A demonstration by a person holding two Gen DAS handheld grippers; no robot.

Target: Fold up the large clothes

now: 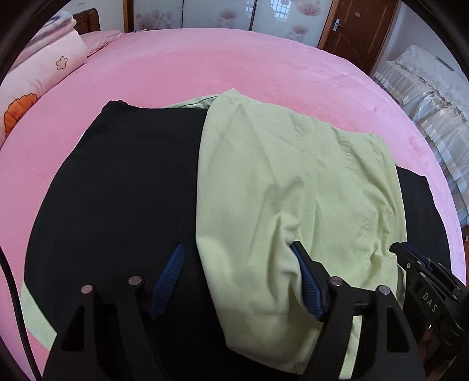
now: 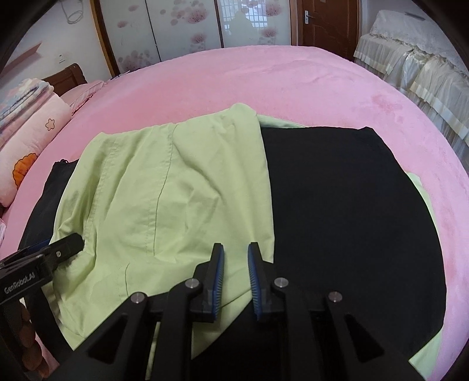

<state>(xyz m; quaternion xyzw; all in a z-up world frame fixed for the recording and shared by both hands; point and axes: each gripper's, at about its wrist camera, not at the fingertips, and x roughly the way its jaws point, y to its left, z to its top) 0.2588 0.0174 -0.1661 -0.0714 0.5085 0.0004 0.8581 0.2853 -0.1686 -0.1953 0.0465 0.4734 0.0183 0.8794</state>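
A large garment lies on the pink bed: a black body [image 1: 117,181] with a light green panel [image 1: 278,181] folded across it. It also shows in the right wrist view, green part [image 2: 164,187] on the left, black part [image 2: 351,205] on the right. My left gripper [image 1: 234,281] is open, its fingers astride the near edge of the green panel. My right gripper [image 2: 236,275] hangs over the green panel's near corner, jaws a narrow gap apart, nothing visibly pinched. Each gripper shows in the other's view: right gripper [image 1: 410,258], left gripper [image 2: 67,246].
The pink bed [image 1: 234,64] extends far beyond the garment. Pink pillows and folded bedding [image 1: 44,73] lie at the far left. A covered sofa [image 2: 410,73] stands at the right. A brown door [image 2: 328,20] and wardrobe panels are behind.
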